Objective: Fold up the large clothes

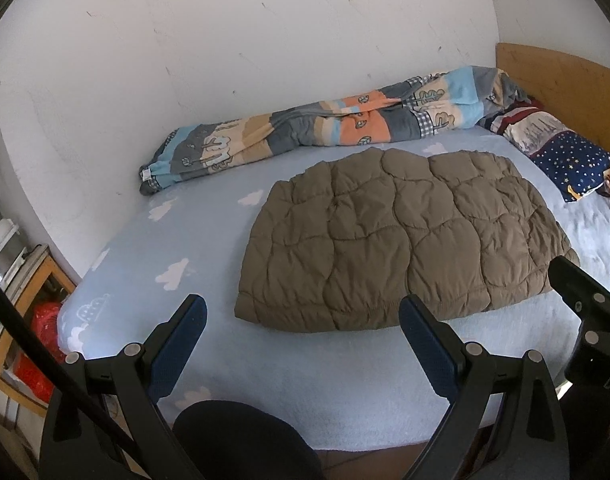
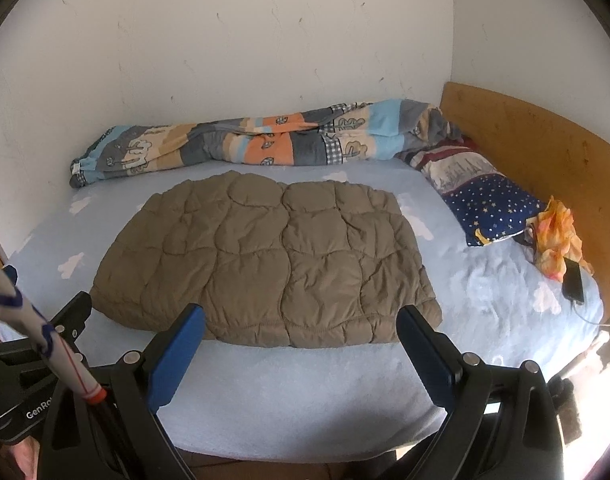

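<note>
A brown quilted puffer jacket [image 1: 401,236] lies folded flat into a rough rectangle in the middle of the bed; it also shows in the right wrist view [image 2: 273,260]. My left gripper [image 1: 303,320] is open and empty, held above the bed's near edge just short of the jacket's near hem. My right gripper [image 2: 301,328] is open and empty too, hovering at the jacket's near hem. The right gripper's body shows at the right edge of the left wrist view [image 1: 585,300].
The bed has a light blue cloud-print sheet [image 2: 305,392]. A striped duvet [image 2: 245,140] lies rolled along the wall. A starry pillow [image 2: 493,208], an orange cloth [image 2: 557,236] and a phone [image 2: 573,282] lie by the wooden headboard [image 2: 545,148]. Shelves [image 1: 21,300] stand at the left.
</note>
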